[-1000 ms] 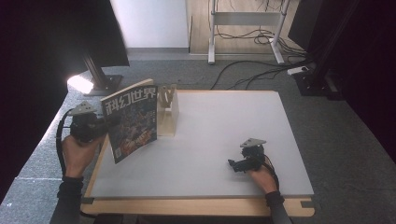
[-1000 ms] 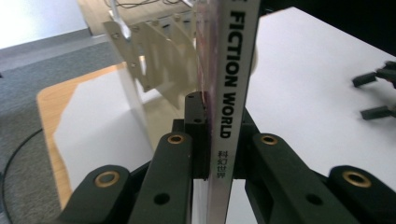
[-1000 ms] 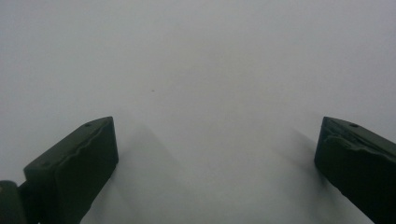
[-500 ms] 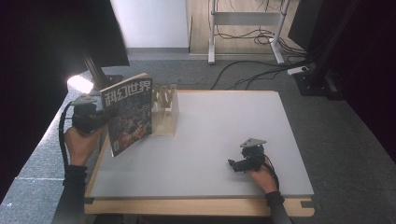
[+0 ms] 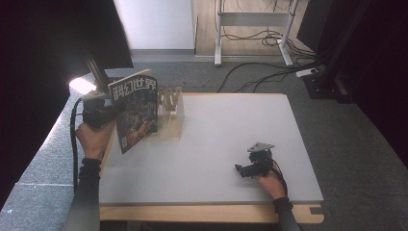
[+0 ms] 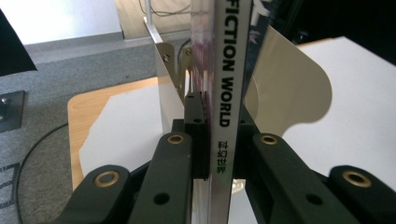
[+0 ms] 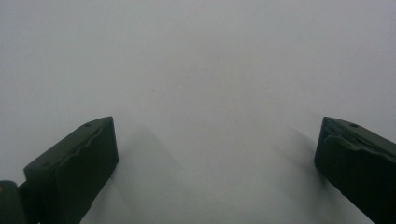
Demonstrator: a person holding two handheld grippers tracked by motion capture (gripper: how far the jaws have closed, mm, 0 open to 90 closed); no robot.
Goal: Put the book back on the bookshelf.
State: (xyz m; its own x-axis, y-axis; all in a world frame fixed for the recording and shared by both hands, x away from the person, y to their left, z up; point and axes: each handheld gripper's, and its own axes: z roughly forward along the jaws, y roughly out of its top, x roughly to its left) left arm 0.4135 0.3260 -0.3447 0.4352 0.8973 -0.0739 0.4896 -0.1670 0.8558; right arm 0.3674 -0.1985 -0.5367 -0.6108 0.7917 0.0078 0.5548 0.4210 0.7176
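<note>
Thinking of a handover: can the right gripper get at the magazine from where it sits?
Probably yes: bare table lies between the open right gripper and the magazine, which the left gripper holds upright beside the rack.

The high view looks forward and down over the whole table [image 5: 216, 144], while each gripper view looks close along its own jaws, the left at a magazine [image 6: 226, 70] spine, the right at bare tabletop both share with it.

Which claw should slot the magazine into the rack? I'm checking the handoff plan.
Left claw: it's already shut on the magazine beside the rack. Right claw rests open, far across the table.
</note>
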